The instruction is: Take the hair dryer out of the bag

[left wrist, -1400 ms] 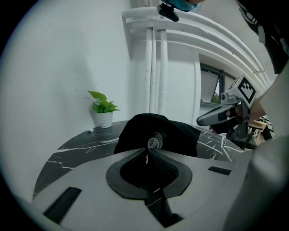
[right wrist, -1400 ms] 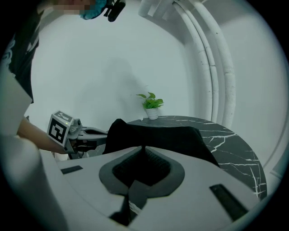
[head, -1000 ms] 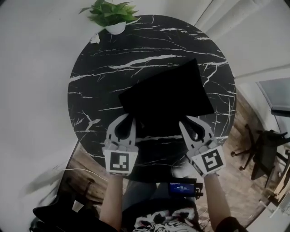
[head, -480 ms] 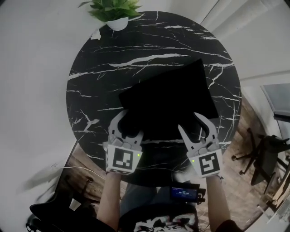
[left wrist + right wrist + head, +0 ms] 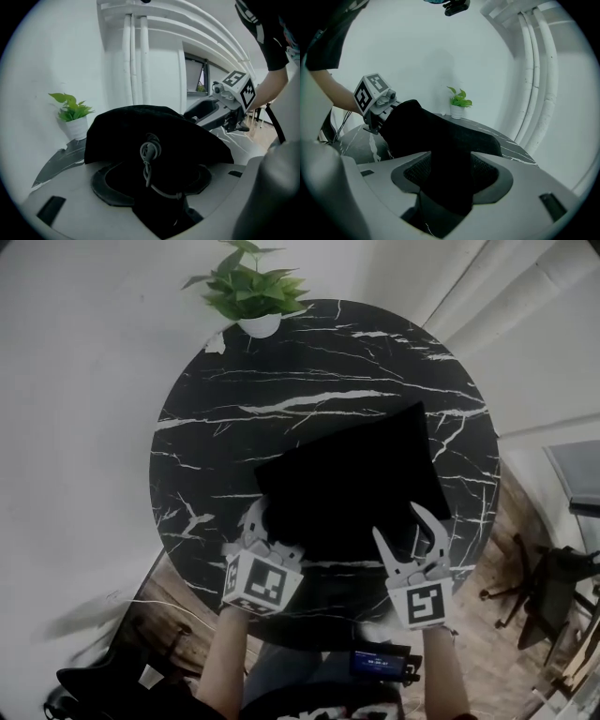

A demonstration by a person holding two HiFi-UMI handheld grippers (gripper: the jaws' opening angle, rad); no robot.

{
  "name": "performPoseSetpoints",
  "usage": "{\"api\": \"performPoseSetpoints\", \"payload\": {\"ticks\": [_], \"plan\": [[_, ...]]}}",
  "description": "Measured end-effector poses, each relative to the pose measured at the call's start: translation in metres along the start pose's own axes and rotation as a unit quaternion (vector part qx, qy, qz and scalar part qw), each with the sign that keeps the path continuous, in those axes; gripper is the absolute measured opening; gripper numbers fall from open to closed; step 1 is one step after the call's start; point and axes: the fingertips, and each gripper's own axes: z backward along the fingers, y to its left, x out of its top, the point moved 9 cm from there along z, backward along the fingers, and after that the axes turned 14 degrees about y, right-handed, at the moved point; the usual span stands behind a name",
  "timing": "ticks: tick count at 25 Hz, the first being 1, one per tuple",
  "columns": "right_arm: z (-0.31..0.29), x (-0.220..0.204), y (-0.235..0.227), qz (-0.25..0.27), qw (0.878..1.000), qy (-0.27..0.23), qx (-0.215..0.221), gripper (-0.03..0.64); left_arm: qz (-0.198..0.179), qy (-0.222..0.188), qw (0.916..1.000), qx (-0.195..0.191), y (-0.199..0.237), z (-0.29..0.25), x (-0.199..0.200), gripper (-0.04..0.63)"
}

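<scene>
A black cloth bag (image 5: 352, 479) lies flat on the round black marble table (image 5: 281, 381); no hair dryer shows. My left gripper (image 5: 260, 519) is at the bag's near left edge and its jaws are opening. In the left gripper view the bag (image 5: 140, 126) and its grey drawstring cord (image 5: 149, 154) sit between the spread pads. My right gripper (image 5: 412, 532) is at the bag's near right edge, also opening. A fold of the bag (image 5: 440, 136) lies loosely between its jaws in the right gripper view.
A potted green plant (image 5: 253, 292) stands at the table's far rim. A dark chair (image 5: 553, 568) is on the wooden floor to the right. A small device with a lit screen (image 5: 380, 662) hangs at the person's waist. White pipes (image 5: 136, 56) run up the wall.
Both grippers went from shut to spread wide. Both sank onto the near edge of the bag, so cloth now sits between their jaws.
</scene>
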Motion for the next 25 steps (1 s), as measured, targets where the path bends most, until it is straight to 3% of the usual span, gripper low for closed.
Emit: {"api": "performPoseSetpoints", "payload": {"ticks": [13, 18, 20, 22, 24, 25], "plan": [[-0.007, 0.015, 0.006, 0.063, 0.997, 0.033, -0.021, 0.23, 0.014, 0.01, 0.9999, 0.0, 0.006, -0.019, 0.001, 0.236], [-0.017, 0.013, 0.009, 0.075, 0.995, 0.048, -0.04, 0.23, -0.022, 0.016, 0.9996, 0.012, 0.001, -0.024, 0.004, 0.23], [-0.019, 0.012, 0.007, 0.075, 0.995, 0.05, -0.041, 0.229, -0.03, 0.021, 0.9992, 0.017, -0.001, -0.026, 0.005, 0.186], [-0.02, 0.011, 0.005, 0.08, 0.995, 0.055, -0.037, 0.222, -0.038, 0.028, 0.9985, 0.027, -0.003, -0.027, 0.006, 0.095], [-0.02, 0.011, 0.006, 0.083, 0.994, 0.052, -0.048, 0.129, -0.034, 0.03, 0.9986, 0.027, -0.005, -0.026, 0.006, 0.02], [-0.02, 0.011, 0.006, 0.082, 0.994, 0.048, -0.054, 0.076, -0.025, 0.029, 0.9991, 0.019, -0.006, -0.025, 0.006, 0.015]]}}
